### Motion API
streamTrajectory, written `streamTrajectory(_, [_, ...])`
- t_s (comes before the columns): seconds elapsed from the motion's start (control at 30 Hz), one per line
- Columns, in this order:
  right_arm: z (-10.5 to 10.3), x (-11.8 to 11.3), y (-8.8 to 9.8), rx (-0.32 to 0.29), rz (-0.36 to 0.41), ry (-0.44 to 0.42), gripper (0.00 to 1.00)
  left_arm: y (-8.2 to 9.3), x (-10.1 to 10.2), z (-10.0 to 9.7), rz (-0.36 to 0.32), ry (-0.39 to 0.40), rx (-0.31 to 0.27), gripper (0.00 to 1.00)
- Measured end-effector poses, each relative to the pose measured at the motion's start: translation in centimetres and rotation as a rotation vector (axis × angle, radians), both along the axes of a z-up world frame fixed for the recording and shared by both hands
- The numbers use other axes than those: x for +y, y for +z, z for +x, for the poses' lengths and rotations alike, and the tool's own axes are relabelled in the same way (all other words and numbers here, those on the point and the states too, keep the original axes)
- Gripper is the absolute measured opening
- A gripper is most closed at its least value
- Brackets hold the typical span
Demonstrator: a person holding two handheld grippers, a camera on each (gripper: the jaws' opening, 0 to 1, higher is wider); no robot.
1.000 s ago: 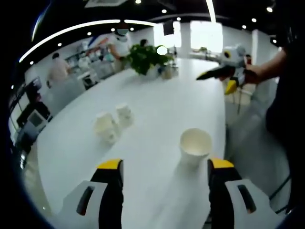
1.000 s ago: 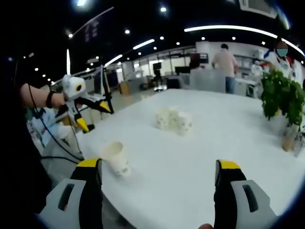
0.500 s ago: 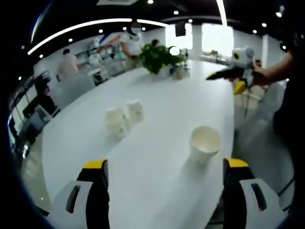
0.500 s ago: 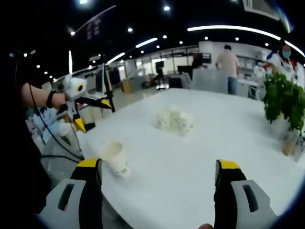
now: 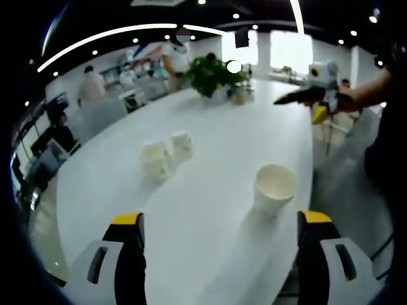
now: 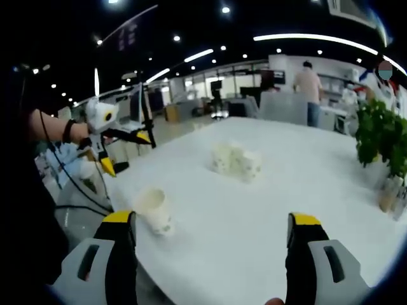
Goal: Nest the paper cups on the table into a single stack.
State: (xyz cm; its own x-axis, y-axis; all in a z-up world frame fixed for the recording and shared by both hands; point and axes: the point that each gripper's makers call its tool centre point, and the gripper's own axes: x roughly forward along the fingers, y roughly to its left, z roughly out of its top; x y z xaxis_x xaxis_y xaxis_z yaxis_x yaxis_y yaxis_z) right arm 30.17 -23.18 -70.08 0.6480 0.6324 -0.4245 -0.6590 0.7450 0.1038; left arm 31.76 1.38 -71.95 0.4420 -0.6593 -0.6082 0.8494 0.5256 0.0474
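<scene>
Looking along the left gripper point(image 5: 219, 235) we've got both jaws spread wide with nothing between them, and the right gripper point(image 6: 206, 238) is the same story, released and empty. Our guess is we're holding them apart like that because nothing's been picked yet and a paper cup needs a wide gap to slip into.

Where the cups are: in the left gripper view one single cup point(image 5: 274, 189) stands upright, mouth up, at about 1 o'clock from the jaws, close to the table's point(image 5: 210, 146) edge on that side. A little cluster of cups point(image 5: 166, 152) sits further off at about 11 o'clock, touching or just beside each other, too blurry for us to count for sure. In the right gripper view the single cup point(image 6: 154, 210) is at 10 o'clock near the table point(image 6: 305, 184) edge and the cluster point(image 6: 236, 161) is at 12, well apart from it. So nothing's nested yet, we reckon the lone one gets grabbed first since it's nearest.

A potted plant point(image 5: 213, 74) stands at the far end of the table, out of the way.

Writing or logos: we can't read any, the cups look plain and everything's too soft to tell
</scene>
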Motion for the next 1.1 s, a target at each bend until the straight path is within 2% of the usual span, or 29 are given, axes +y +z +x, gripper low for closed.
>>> streamTrajectory(0.37, [4.4, 1.4, 2.6, -0.068, -0.073, 0.101, 0.96, -0.5, 0.4, -0.2, 0.014, -0.001, 0.003, 0.98])
streamTrajectory(0.63, [8.2, 2.5, 4.6, -0.112, -0.102, 0.152, 0.96, -0.3, 2.6, 0.7, 0.0, 0.078, -0.006, 0.97])
streamTrajectory(0.87, [10.9, 4.6, 5.6, -0.143, -0.144, 0.223, 0.93, -0.4, 3.5, 1.3, -0.008, 0.119, -0.01, 0.96])
streamTrajectory(1.1, [13.4, 7.4, 6.1, -0.189, -0.235, 0.346, 0.87, -0.8, 3.4, 1.9, -0.01, 0.128, -0.018, 0.96])
